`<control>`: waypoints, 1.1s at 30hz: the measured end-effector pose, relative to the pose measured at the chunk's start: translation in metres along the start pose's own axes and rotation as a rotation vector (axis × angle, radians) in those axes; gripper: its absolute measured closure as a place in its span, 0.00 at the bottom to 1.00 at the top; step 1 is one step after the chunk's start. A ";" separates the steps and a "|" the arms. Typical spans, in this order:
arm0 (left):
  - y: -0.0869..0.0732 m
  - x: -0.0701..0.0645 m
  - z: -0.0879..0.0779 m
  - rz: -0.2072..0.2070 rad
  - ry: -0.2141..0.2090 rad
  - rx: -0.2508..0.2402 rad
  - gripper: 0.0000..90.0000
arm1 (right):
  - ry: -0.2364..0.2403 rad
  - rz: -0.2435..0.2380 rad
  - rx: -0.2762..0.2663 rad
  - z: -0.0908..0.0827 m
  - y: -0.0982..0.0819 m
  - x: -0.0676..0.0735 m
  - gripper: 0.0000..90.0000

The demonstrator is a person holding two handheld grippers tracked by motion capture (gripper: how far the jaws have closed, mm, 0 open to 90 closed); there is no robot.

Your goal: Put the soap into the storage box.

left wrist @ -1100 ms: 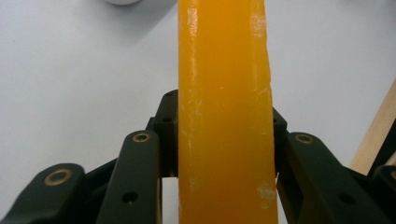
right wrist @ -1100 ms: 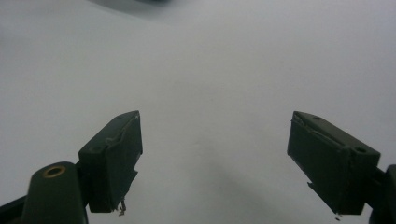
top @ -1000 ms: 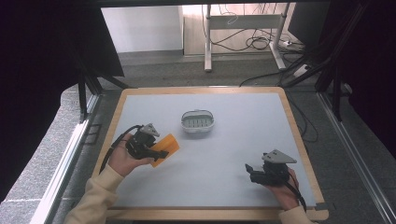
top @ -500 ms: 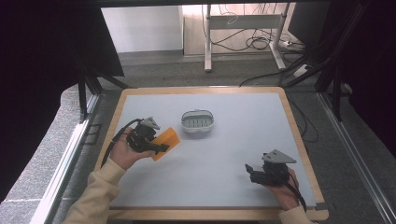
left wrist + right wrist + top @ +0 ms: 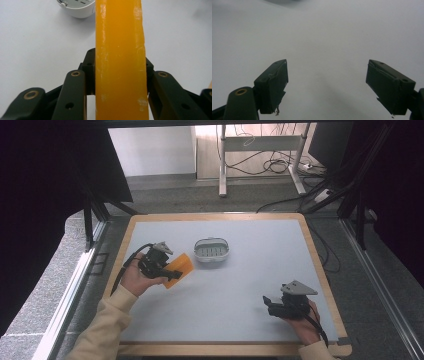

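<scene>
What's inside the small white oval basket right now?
The small white oval basket looks empty: its slotted floor shows bare in the high view. In the left gripper view, the orange soap-like bar clamped in the left gripper covers part of it.

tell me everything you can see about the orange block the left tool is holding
The orange, slab-shaped block looks waxy and slightly translucent, like soap, with pale scuffs along its edges. The left tool is shut on it, black pads pressing its two broad faces, so the narrow edge faces that tool's camera. In the high view it sits tilted at the table's left, just left of the small white slotted dish, not touching it.
</scene>
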State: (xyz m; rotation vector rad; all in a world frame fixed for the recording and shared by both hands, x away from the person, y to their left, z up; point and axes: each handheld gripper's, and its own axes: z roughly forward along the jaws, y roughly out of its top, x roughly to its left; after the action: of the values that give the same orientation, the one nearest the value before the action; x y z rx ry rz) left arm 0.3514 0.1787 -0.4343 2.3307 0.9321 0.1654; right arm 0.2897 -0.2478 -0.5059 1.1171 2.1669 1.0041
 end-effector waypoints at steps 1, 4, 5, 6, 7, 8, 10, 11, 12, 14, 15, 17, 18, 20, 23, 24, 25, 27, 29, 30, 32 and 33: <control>0.000 0.001 0.001 -0.002 -0.001 0.001 0.68 | 0.000 0.000 0.000 0.000 0.000 0.000 0.20; 0.001 0.003 0.002 -0.006 0.000 -0.003 0.68 | -0.001 0.002 -0.001 0.000 0.000 0.000 0.20; 0.002 0.004 0.002 -0.006 0.000 0.001 0.68 | -0.001 0.004 -0.001 0.000 0.000 0.000 0.20; 0.002 0.005 0.002 -0.006 0.000 0.002 0.68 | -0.001 0.004 -0.001 0.000 0.000 0.000 0.20; 0.003 0.006 0.002 -0.004 0.001 0.001 0.68 | -0.001 0.004 0.000 0.000 0.000 0.000 0.20; 0.004 0.007 0.002 -0.006 0.003 0.001 0.68 | -0.001 0.001 0.000 0.000 0.000 0.000 0.20; 0.005 0.008 0.003 -0.005 0.004 0.001 0.68 | -0.001 0.000 0.001 0.000 0.000 0.000 0.20; 0.006 0.008 0.003 -0.004 0.005 0.001 0.68 | -0.001 0.001 0.000 0.000 0.000 0.000 0.20; 0.006 0.009 0.003 -0.003 0.005 0.000 0.68 | -0.001 0.002 0.000 0.000 0.000 0.000 0.20; 0.008 0.010 0.004 0.000 0.004 0.000 0.68 | -0.001 0.004 0.001 0.000 0.000 0.000 0.20; 0.008 0.011 0.004 0.004 0.004 0.001 0.68 | -0.001 0.005 0.000 0.000 0.000 0.000 0.20; 0.011 0.011 0.005 0.008 0.001 -0.002 0.68 | 0.000 0.004 0.003 0.000 0.000 0.000 0.20; 0.011 0.011 0.005 0.008 0.001 -0.002 0.68 | 0.001 0.004 0.004 0.000 0.000 0.000 0.20; 0.012 0.012 0.006 0.009 0.001 -0.005 0.68 | 0.000 0.004 0.003 0.001 0.000 0.000 0.20; 0.015 0.013 0.007 0.013 0.008 0.001 0.68 | 0.000 0.005 0.003 0.000 0.000 0.000 0.20; 0.016 0.013 0.008 0.014 0.008 0.001 0.68 | -0.001 0.003 0.003 0.000 0.000 0.000 0.20; 0.017 0.014 0.008 0.014 0.007 -0.001 0.68 | 0.000 0.003 0.003 0.000 0.000 0.000 0.20; 0.019 0.015 0.008 0.017 0.007 -0.001 0.68 | 0.000 0.005 -0.001 0.001 0.000 0.000 0.20; 0.021 0.016 0.008 0.020 0.009 0.002 0.68 | 0.002 0.002 -0.001 0.000 0.000 0.000 0.20; 0.022 0.017 0.008 0.022 0.010 0.000 0.68 | 0.003 0.000 -0.003 0.000 0.000 0.000 0.20; 0.024 0.018 0.008 0.018 0.009 0.003 0.68 | 0.003 0.000 -0.005 0.000 0.000 0.000 0.20; 0.024 0.018 0.008 0.018 0.009 0.003 0.68 | 0.003 0.000 -0.005 0.000 0.000 0.000 0.20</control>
State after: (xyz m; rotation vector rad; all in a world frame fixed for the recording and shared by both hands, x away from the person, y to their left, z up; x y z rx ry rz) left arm 0.3819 0.1730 -0.4284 2.3438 0.9167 0.1818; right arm 0.2894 -0.2475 -0.5061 1.1141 2.1656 1.0112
